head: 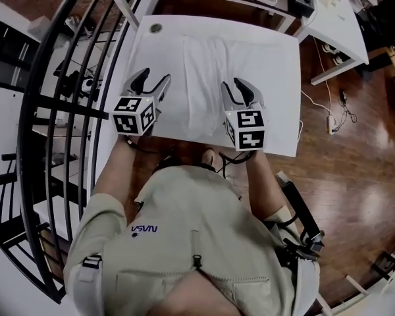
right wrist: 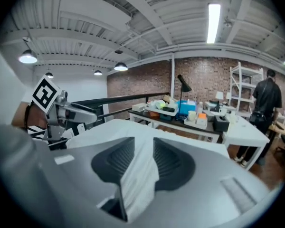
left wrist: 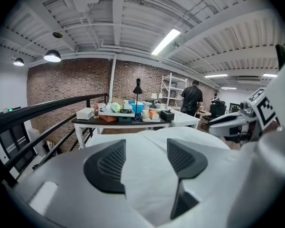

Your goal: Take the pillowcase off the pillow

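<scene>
Under the two grippers, the pillow is hidden inside its white pillowcase, so only the cover shows. The cubes on the grippers block its near end in the head view.

The right gripper is clenched on a fold of the pillowcase. The white cloth fills the gap between its pads and hangs down in front of them. The left gripper is released. Its jaws stand apart, and white cloth shows in the gap, but the pads do not pinch it. It is hard to tell if that cloth is between the jaws or just below them.

The pillowcase lies on a white table, in front of both grippers. Its long side runs straight away from them.

Left of the left gripper is a black rail. Past the table's far end is a desk full of small things, too tiny to name, with a black lamp on it. A person stands far beyond the right gripper. A small round thing sits at the table's far left corner.
</scene>
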Tool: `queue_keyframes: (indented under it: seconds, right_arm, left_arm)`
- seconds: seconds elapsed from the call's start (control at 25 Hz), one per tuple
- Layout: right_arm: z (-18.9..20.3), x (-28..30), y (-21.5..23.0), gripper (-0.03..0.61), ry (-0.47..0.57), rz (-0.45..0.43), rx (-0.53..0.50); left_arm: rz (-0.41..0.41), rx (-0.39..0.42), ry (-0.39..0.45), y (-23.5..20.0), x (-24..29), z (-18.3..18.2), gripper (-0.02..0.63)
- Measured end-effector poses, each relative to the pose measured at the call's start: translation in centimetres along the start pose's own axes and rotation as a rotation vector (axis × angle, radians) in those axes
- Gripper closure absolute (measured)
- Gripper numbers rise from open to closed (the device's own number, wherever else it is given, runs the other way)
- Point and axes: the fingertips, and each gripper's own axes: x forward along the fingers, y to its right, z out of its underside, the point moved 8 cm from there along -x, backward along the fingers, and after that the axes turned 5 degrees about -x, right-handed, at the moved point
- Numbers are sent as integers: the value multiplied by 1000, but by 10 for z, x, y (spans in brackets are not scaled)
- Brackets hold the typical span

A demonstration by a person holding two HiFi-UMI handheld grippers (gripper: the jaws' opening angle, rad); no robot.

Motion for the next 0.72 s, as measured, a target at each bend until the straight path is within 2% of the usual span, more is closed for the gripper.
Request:
queue_keyframes:
  seconds: [0.16,0.32,0.52,0.72]
  right_arm:
    - [-31,28,15,456,25,-40,-43]
    - [-55,69,30,445,-3,-41,-99]
    - [-64,141,37,435,-167,-78,-148]
    - [-69,204,37,433,-310,-124,-157]
  left_arm:
    - [-17,43,-38,-2,19,-13,330]
    - [-16,52,-67,-19,51,-29,327]
    - [19,67,-121,-44,101,-45,327]
    - [17,41,-207,-71,146,-45,302]
